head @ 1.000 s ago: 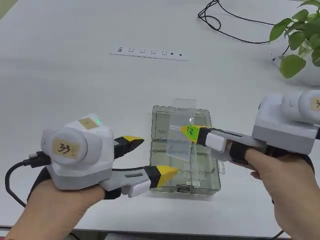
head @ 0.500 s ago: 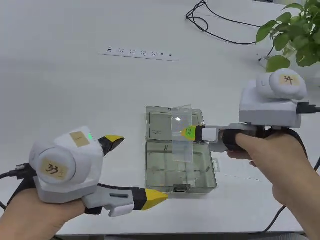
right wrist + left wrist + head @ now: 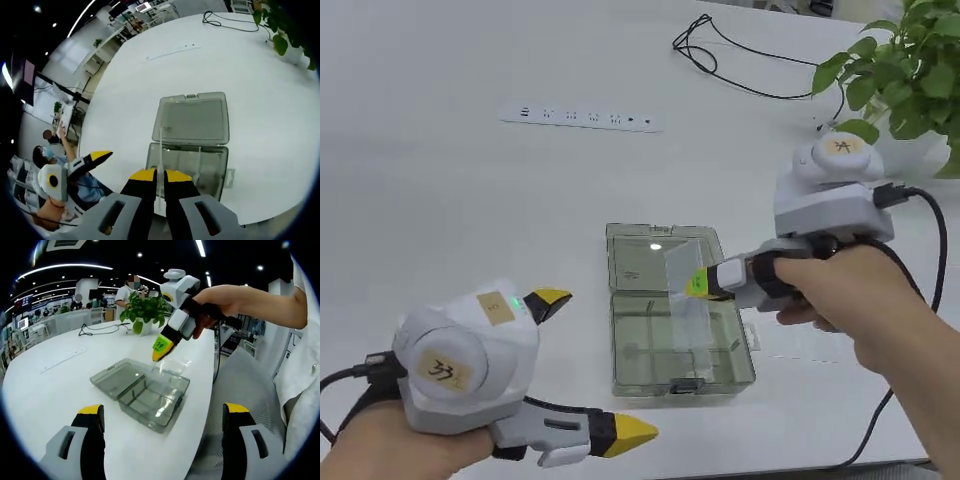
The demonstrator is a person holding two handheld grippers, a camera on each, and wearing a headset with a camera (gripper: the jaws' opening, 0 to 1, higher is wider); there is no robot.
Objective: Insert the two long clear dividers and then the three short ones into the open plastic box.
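Gripping a clear divider (image 3: 685, 300) with the right tool (image 3: 698, 285), tilted over the open plastic box (image 3: 632, 265) on the desk (image 3: 470, 200); holding the left tool (image 3: 597, 365) spread wide, empty, beside it.

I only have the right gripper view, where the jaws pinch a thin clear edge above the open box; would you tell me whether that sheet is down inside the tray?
Observer: In the head view the clear sheet hangs from the right gripper over the tray half of the box; whether it touches the floor I cannot tell.
Operator: Thank you; is the left gripper carrying anything?
Observer: No, the left gripper is open with nothing between its jaws, off to the box's near left and apart from it.
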